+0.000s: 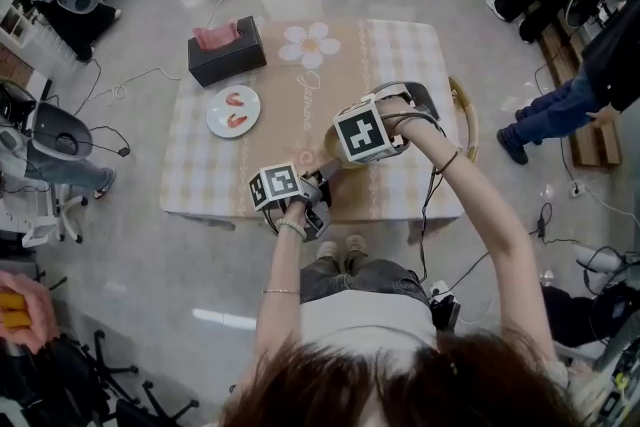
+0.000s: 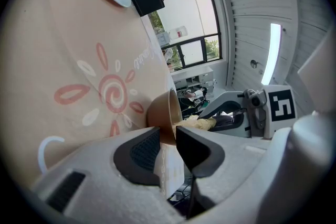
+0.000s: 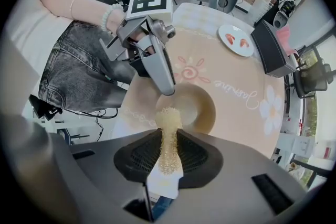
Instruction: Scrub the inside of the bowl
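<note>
- Work on the bowl [image 3: 192,108] looks ready to go, or just begun: both claws are at it, and the yellow scrubber [image 3: 168,131] has its fluffy tip at the near edge of the bowl
- I cannot tell how much of the inside has been rubbed. It looks plain brown and smooth, with no dirt or soap that I can see
- My guess is that most of the rubbing is left to do, all round the inside and down to the bottom
- The bowl sits on the table [image 1: 400,55], close to the edge nearest the person, on the cloth with the pink sun drawing
- The left claw [image 2: 168,139] is squeezed on the rim of the bowl. One jaw is outside the wall and one is inside, with only the thin wall between them, so it holds the bowl in place
- The right claw [image 3: 168,143] is pressed tight on the scrubber. The scrubber pokes out past the jaws and points into the bowl. The tip seems to touch the rim or hang just over it, and I cannot say which
- A plate [image 1: 233,110] with pink bits and a black box [image 1: 225,55] sit far off on the other side of the table, and no claw is near them
</note>
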Motion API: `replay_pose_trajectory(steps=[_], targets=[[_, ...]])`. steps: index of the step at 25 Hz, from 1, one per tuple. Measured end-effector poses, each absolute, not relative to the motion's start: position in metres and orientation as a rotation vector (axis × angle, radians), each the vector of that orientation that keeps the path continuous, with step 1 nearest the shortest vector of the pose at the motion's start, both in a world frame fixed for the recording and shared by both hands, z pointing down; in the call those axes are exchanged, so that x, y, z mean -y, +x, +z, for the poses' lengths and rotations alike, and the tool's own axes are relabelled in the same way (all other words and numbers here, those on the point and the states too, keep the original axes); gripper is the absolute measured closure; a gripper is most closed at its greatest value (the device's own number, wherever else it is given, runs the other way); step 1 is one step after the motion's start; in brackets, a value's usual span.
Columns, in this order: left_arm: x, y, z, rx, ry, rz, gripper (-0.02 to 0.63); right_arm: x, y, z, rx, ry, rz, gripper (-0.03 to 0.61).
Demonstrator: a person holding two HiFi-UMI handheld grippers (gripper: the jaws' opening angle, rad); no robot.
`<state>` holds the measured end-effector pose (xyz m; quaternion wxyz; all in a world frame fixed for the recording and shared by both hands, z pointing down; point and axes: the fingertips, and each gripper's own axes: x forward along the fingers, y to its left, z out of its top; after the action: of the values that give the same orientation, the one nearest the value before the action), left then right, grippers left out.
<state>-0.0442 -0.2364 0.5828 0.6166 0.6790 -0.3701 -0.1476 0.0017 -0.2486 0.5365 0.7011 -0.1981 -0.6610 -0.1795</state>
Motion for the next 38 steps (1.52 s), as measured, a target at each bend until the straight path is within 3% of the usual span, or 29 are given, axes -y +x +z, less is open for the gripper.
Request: replay_pose_trajectory(steps=[38], targets=[[0.234,-0.040,0.582,0.758,1.573,-0.347,0.511,0.240,-0.043,0.531,1.475,-0.605,-0.593,0.500]])
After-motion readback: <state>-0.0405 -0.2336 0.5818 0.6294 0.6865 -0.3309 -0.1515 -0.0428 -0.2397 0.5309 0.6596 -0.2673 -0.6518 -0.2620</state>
